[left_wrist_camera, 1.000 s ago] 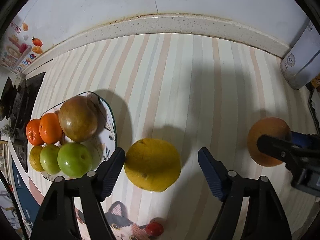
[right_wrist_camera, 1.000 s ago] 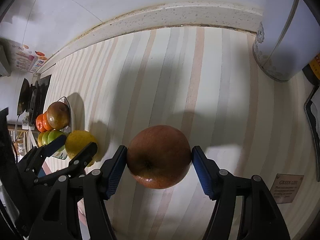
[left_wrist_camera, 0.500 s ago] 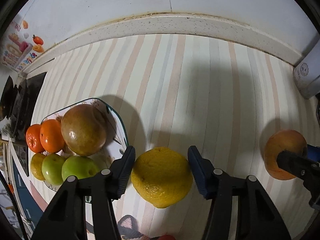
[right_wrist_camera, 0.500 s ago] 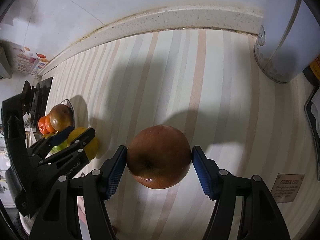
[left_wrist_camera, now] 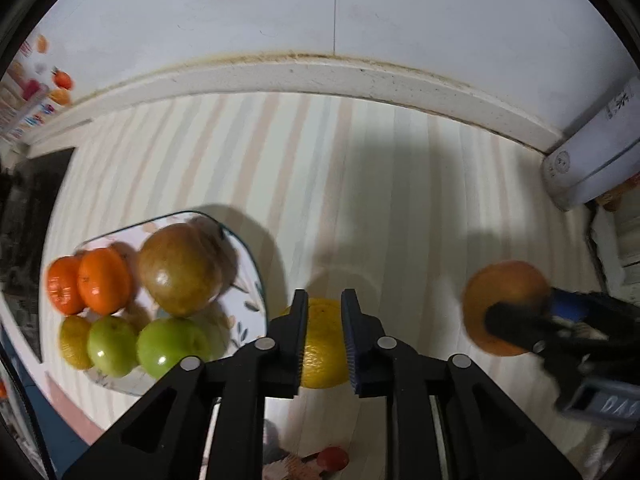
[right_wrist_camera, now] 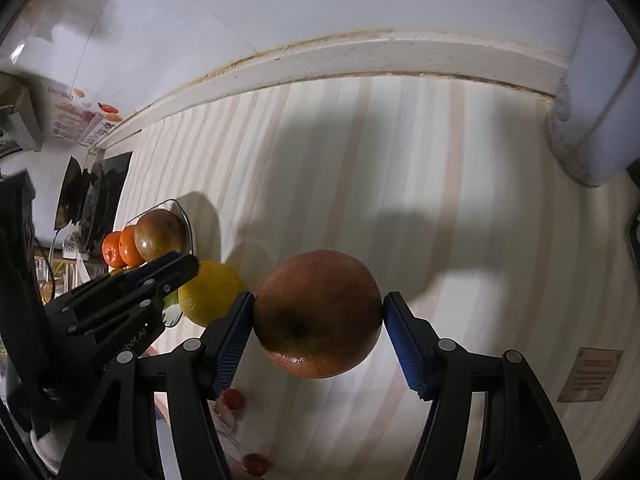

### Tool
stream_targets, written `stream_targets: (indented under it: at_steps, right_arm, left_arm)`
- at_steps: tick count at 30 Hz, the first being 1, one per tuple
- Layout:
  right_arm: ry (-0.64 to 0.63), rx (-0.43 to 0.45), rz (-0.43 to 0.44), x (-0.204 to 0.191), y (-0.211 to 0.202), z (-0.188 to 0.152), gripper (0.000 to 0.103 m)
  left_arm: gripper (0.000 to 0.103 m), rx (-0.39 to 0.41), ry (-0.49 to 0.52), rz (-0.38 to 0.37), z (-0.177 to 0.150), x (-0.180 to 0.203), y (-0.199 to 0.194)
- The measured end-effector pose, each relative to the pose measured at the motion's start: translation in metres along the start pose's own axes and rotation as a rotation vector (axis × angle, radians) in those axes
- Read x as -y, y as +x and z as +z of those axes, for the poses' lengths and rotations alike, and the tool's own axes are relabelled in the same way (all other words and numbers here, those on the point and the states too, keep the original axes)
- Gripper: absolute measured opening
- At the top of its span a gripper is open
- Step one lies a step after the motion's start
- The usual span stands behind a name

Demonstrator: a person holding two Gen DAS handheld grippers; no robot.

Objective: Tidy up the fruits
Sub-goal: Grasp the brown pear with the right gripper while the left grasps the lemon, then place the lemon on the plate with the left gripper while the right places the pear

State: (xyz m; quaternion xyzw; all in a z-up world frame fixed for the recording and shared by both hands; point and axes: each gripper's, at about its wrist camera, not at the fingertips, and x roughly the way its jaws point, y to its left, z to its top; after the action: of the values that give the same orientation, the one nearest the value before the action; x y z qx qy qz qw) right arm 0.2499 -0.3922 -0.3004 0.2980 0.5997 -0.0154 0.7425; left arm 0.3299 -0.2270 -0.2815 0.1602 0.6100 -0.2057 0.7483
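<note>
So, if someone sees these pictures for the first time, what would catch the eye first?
Probably the big reddish apple held between the pads of the right gripper, above the striped counter. Next, the yellow orange, mostly hidden behind the narrowly spaced fingers of the left gripper. To its left stands a plate crowded with green, orange and brown fruit.

Fruit count, both wrist views.

On the plate [left_wrist_camera: 256, 280], one in number, by the counter's left edge:
- two mandarins [left_wrist_camera: 105, 280]
- two green apples [left_wrist_camera: 170, 346]
- one yellow-green fruit [left_wrist_camera: 72, 342], kind uncertain
- one large brown-green fruit [left_wrist_camera: 180, 270]

Off the plate:
- one yellow citrus [left_wrist_camera: 324, 344]
- one reddish apple [right_wrist_camera: 318, 314]
- two small red fruits [right_wrist_camera: 234, 399] at the counter's near edge

Total: ten pieces.
</note>
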Motion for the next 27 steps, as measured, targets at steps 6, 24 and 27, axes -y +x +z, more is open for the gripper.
stream_targets:
  at_steps: [6, 24, 27]
  right_arm:
    - [0.025, -0.003, 0.004, 0.000, 0.006, -0.003, 0.069]
    - [0.091, 0.010, -0.012, 0.030, -0.004, -0.019, 0.069]
    - [0.070, 0.008, 0.009, 0.014, -0.004, -0.021, 0.069]
  left_arm:
    - [0.052, -0.089, 0.026, -0.068, 0.004, 0.003, 0.029]
    - [0.061, -0.109, 0.046, -0.046, -0.023, 0.025, 0.036]
    - [0.061, -0.082, 0.009, -0.079, -0.023, 0.010, 0.011]
